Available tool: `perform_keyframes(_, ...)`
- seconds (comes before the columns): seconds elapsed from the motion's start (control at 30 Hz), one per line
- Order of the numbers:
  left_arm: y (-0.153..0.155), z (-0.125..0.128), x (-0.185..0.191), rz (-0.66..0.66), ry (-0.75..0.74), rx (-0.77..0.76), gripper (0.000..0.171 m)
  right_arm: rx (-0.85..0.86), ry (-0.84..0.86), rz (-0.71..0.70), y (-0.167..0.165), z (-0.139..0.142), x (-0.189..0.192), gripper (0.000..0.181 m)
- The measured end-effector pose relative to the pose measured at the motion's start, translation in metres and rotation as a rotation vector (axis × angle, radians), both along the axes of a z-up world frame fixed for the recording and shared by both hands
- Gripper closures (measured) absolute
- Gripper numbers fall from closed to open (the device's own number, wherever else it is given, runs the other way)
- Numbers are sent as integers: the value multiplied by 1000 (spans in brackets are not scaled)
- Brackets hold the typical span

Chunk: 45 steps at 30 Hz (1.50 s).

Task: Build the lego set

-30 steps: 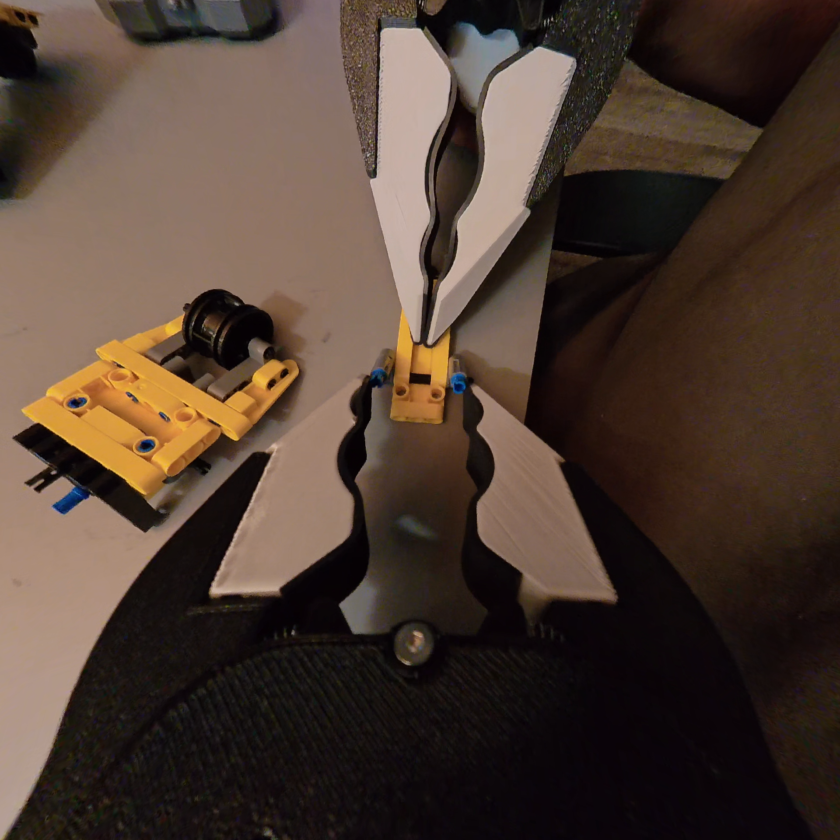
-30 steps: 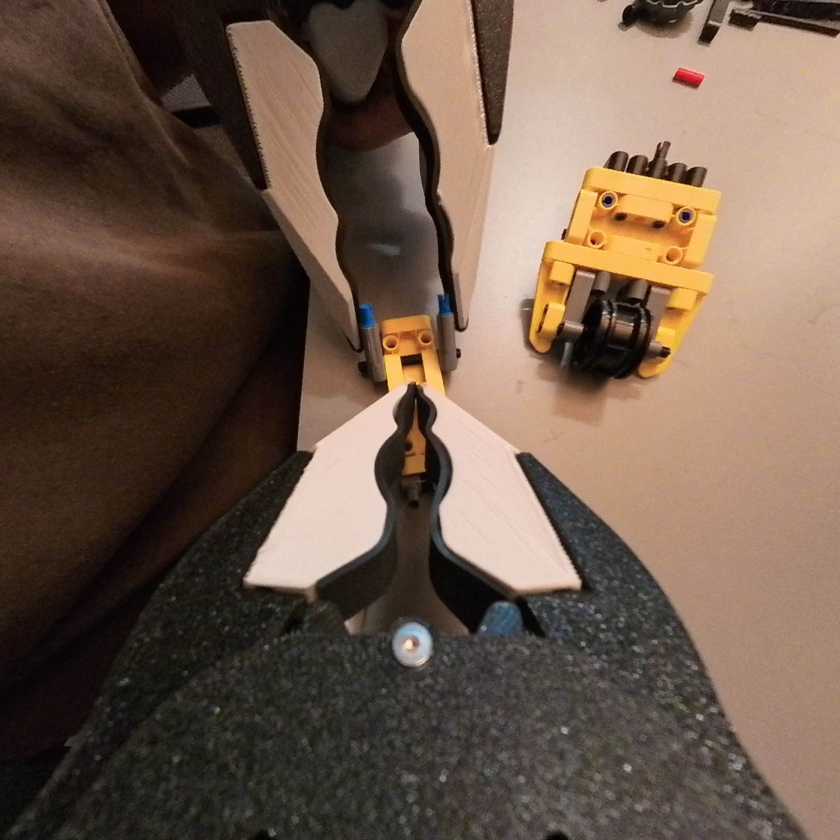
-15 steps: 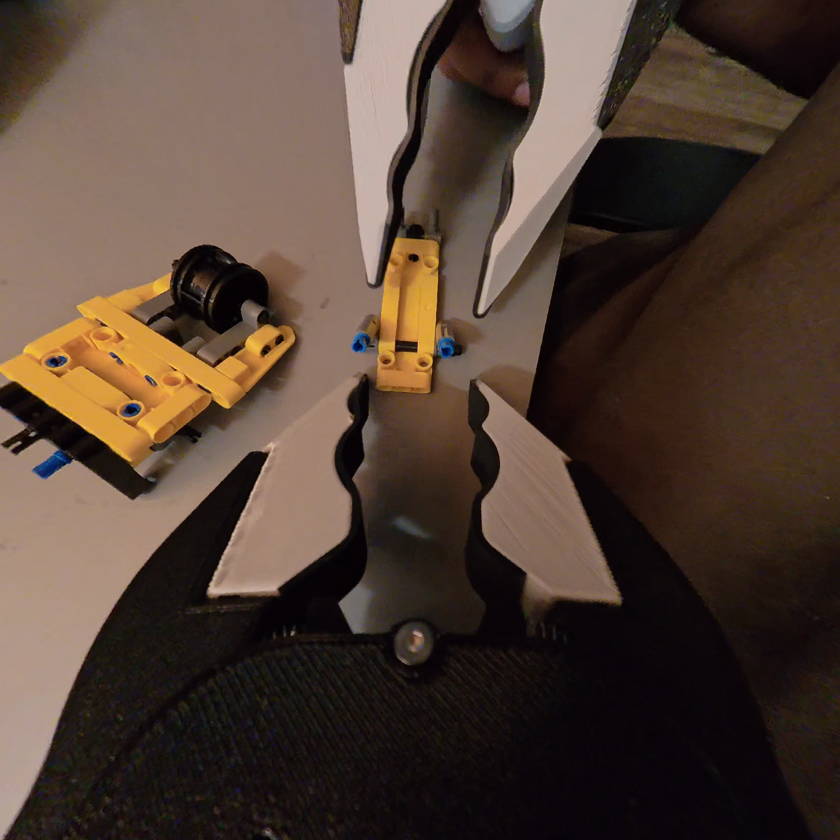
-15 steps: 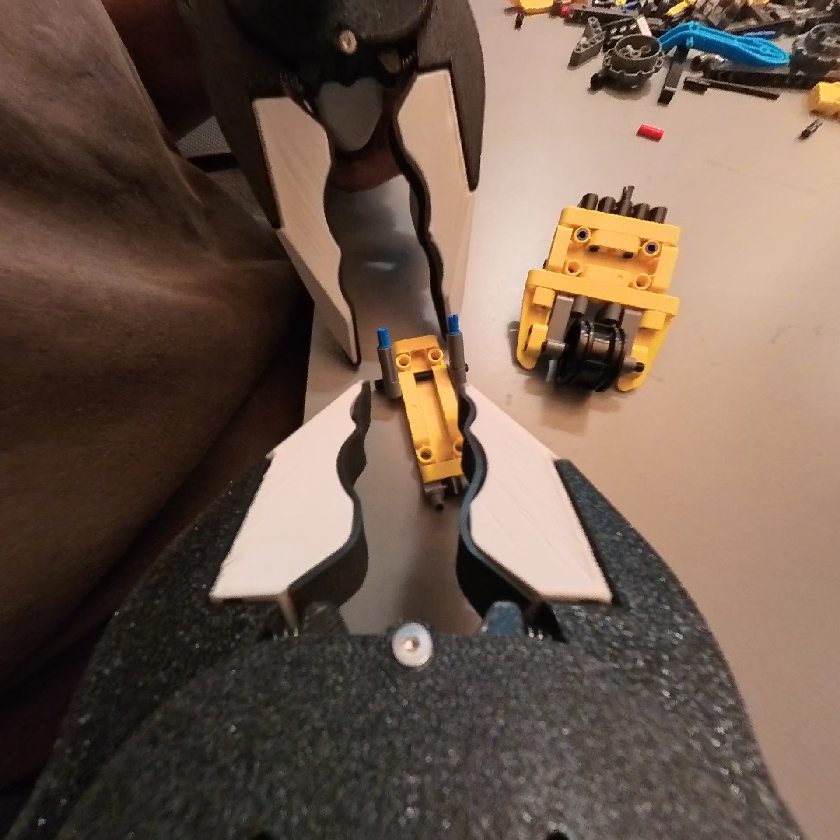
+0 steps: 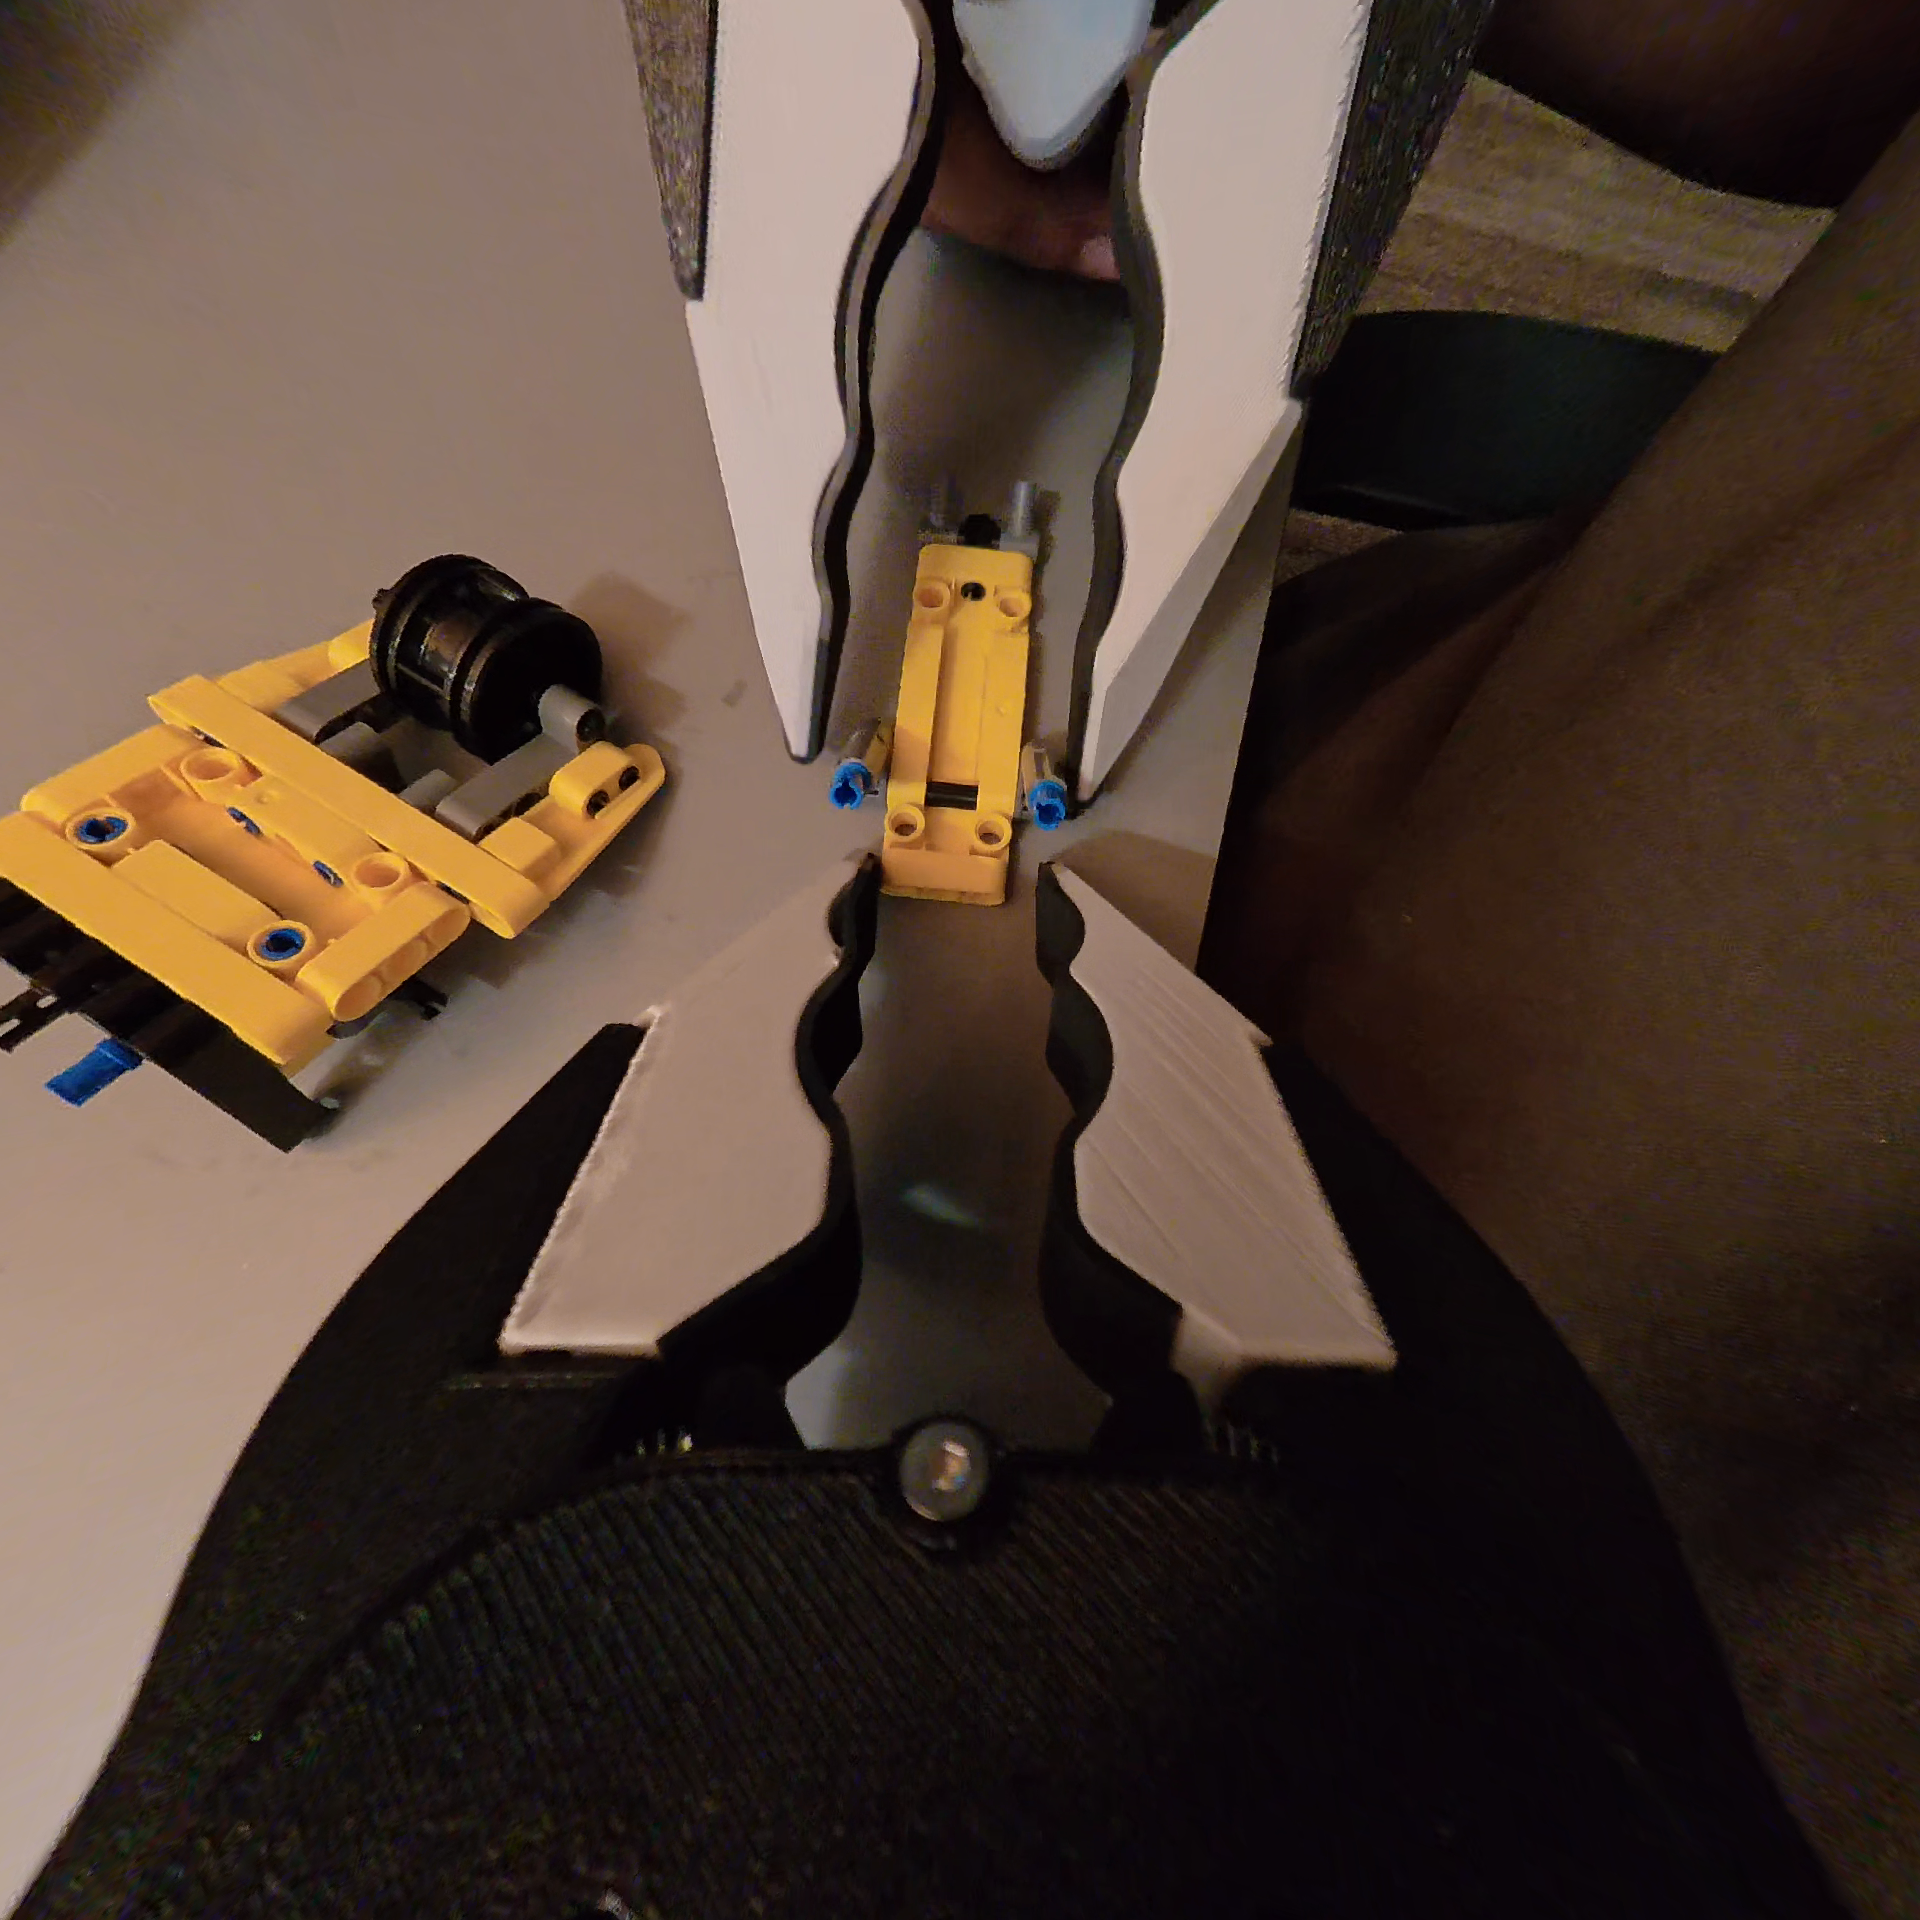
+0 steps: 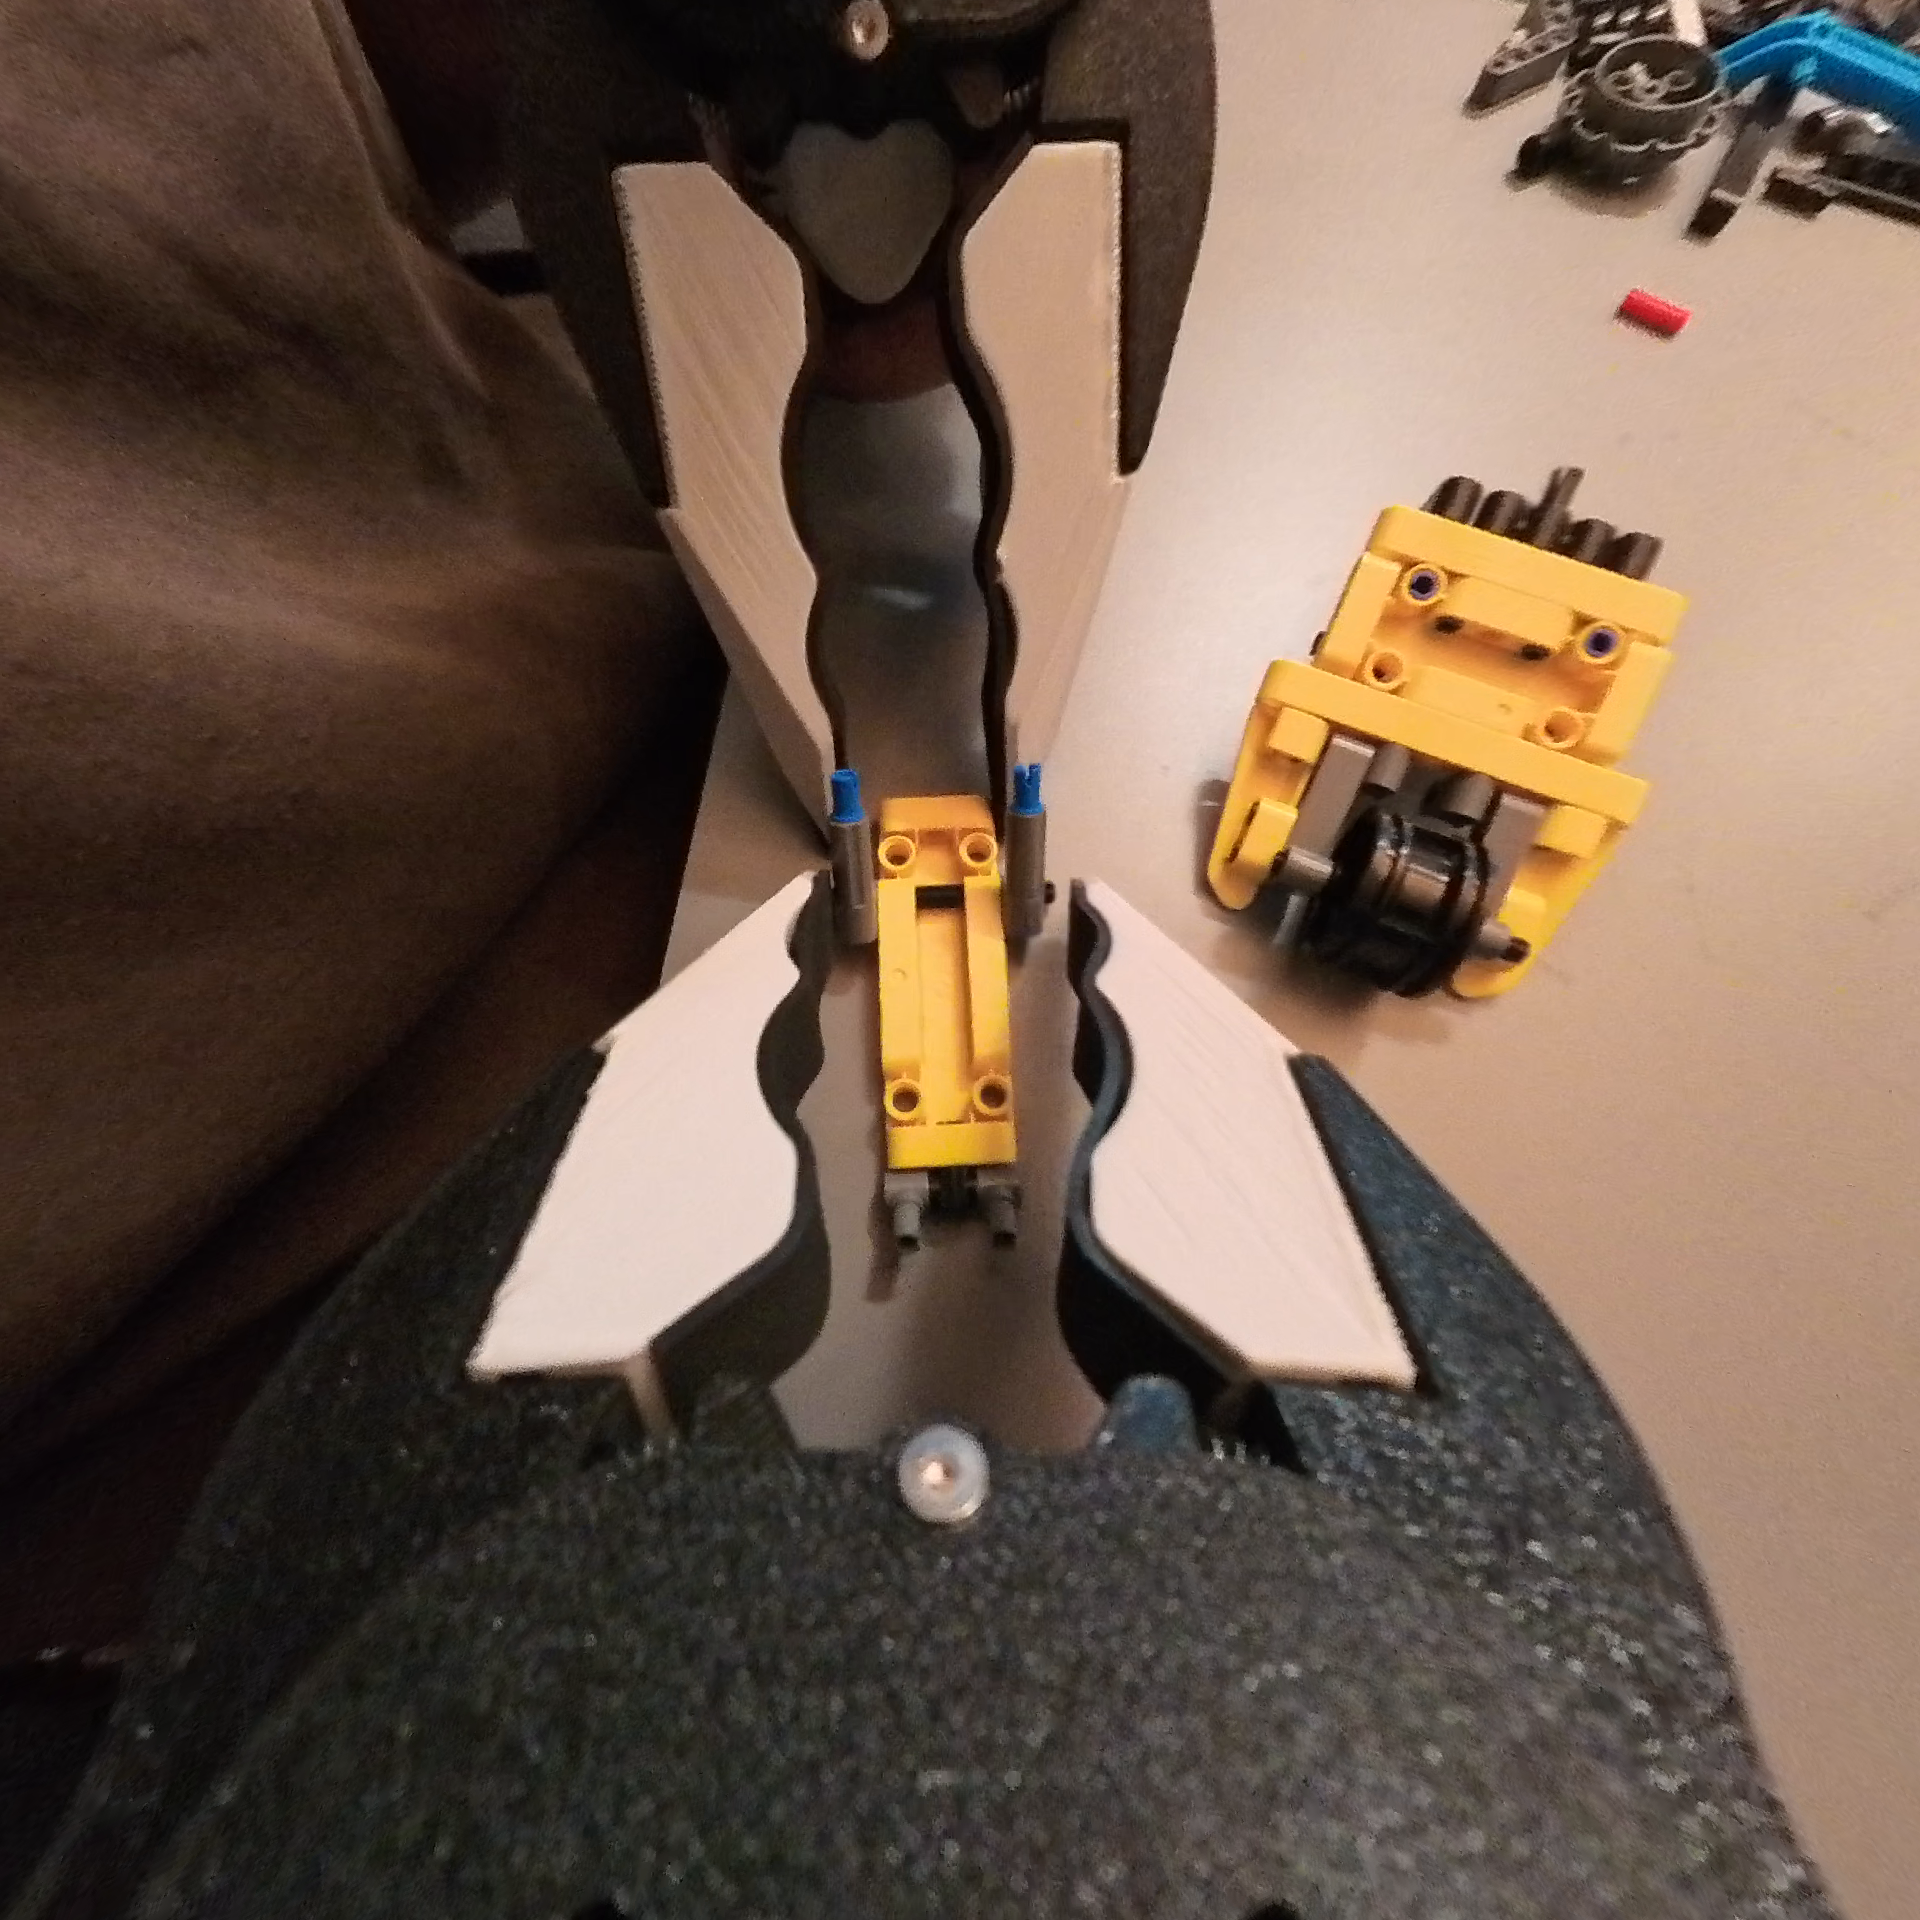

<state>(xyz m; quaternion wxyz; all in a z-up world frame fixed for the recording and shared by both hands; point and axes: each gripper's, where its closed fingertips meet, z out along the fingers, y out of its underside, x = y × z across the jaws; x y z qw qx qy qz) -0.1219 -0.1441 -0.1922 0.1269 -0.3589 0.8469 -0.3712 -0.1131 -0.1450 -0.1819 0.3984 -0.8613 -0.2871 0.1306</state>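
Here, two hand-held tools face each other tip to tip over a pale grey counter (image 5: 312, 312), with a small yellow brick piece (image 5: 961, 727) lying flat on the counter between them. The piece is the landmark: a narrow yellow block with blue-tipped grey pins on both sides at one end and short grey pins at the other.

The left tool (image 5: 951, 883) has its white, black-edged fingers spread wide; its tips sit just short of the blue-pin end of the piece, apart from it. The right tool (image 6: 940, 904) is also spread wide, and the piece lies inside its gap, one finger on each side, neither pressing on it. Whether its fingertips touch the blue pins cannot be told.

On the open counter side of the piece, near it but apart, lies a larger yellow assembly (image 6: 1444, 727) of beams with grey connectors and a black wheel hub (image 5: 483, 655). On the opposite side of the piece, past the counter edge, is brown fabric (image 5: 1610, 1039). Far beyond the assembly from the piece lie a small red part (image 6: 1652, 310) and a blurred heap of black and blue parts (image 6: 1714, 94).
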Motion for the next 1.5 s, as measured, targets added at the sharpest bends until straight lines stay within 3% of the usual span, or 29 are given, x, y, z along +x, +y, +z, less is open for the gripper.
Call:
perform_keyframes(0.2,1,0,1,6,-3,2,141,-11,12,18,2,0,-2,138)
perform_keyframes(0.37,4,16,4,38,-38,-100,123,131,125,-54,6,29,10,138)
perform_keyframes(0.57,19,74,21,228,-29,-651,133,258,112,-122,9,48,21,138)
perform_keyframes(0.7,29,80,29,323,100,-933,146,325,22,-137,15,55,19,138)
perform_keyframes(0.73,31,77,29,337,126,-950,156,340,-3,-139,16,58,18,138)
perform_keyframes(0.83,28,78,25,311,158,-997,158,371,-71,-143,18,64,16,138)
perform_keyframes(1.0,20,89,19,249,179,-1076,151,372,-141,-144,21,65,15,138)
perform_keyframes(1.13,17,83,20,249,187,-1044,163,392,-139,-136,23,69,10,138)
perform_keyframes(1.37,19,100,21,215,210,-1237,171,507,-79,-160,24,90,10,138)
perform_keyframes(1.5,37,114,25,225,193,-1412,171,598,20,-232,22,110,18,111)
